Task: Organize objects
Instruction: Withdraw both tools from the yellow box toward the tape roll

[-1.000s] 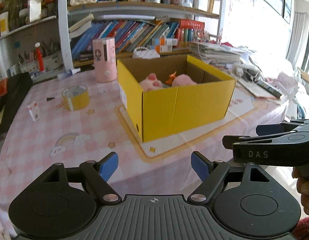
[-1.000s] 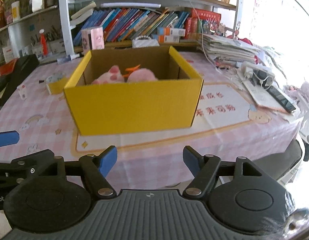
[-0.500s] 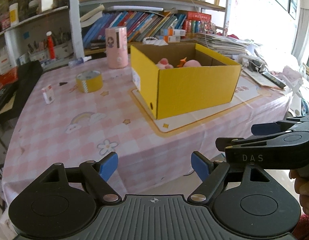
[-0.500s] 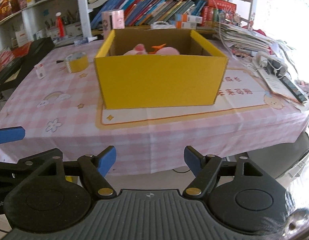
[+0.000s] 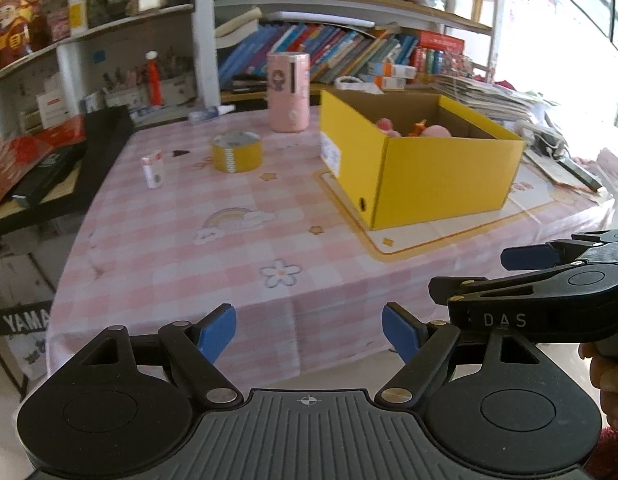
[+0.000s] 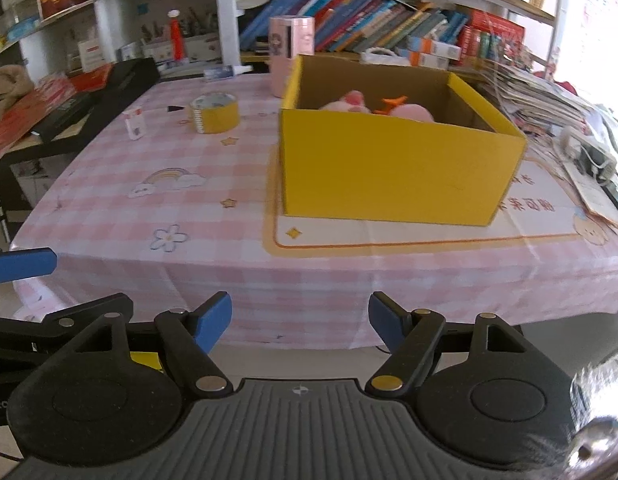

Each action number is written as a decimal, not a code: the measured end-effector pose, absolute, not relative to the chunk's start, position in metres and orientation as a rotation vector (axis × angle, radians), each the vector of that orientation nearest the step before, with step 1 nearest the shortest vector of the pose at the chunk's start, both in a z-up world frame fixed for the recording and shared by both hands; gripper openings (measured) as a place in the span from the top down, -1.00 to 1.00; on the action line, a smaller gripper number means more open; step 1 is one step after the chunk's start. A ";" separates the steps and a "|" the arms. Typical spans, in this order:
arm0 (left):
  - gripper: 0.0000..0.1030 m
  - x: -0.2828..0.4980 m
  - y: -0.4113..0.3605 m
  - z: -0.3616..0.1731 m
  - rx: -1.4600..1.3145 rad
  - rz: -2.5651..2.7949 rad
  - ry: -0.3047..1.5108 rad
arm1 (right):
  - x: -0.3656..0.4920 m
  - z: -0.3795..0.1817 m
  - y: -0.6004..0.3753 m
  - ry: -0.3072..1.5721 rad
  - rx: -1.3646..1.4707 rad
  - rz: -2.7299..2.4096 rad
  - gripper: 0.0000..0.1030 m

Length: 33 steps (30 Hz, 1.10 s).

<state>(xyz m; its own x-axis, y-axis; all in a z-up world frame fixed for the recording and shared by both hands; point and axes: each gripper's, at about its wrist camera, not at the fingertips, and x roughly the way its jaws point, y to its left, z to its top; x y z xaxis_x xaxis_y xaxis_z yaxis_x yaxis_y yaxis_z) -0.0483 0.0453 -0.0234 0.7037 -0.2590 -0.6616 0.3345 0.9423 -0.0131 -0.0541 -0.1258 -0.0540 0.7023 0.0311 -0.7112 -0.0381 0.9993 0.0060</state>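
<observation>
Both the left hand-held gripper and the right hand-held gripper were held open and empty, short of the counter. A step between picks was judged; the tape roll, upper left of centre, could be approached next for the yellow box.

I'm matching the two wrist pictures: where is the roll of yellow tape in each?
Left wrist: roll of yellow tape sits upper centre-left, left of the yellow box.
Right wrist: roll of yellow tape sits upper left, again left of the yellow box.
Shared landmark: pink cylinder behind both.
</observation>
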 end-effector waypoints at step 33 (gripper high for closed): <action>-0.60 0.010 0.121 -0.016 0.023 -0.078 0.685 | 0.034 -0.046 -0.035 0.752 -0.106 0.297 -0.44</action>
<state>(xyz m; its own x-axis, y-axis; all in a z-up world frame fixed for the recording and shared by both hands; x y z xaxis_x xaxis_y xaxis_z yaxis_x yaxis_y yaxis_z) 0.0100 0.1212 -0.0162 0.7716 -0.0641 -0.6329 0.0791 0.9969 -0.0044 0.0343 -0.0346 -0.0461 0.6910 0.2270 -0.6863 -0.3026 0.9531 0.0106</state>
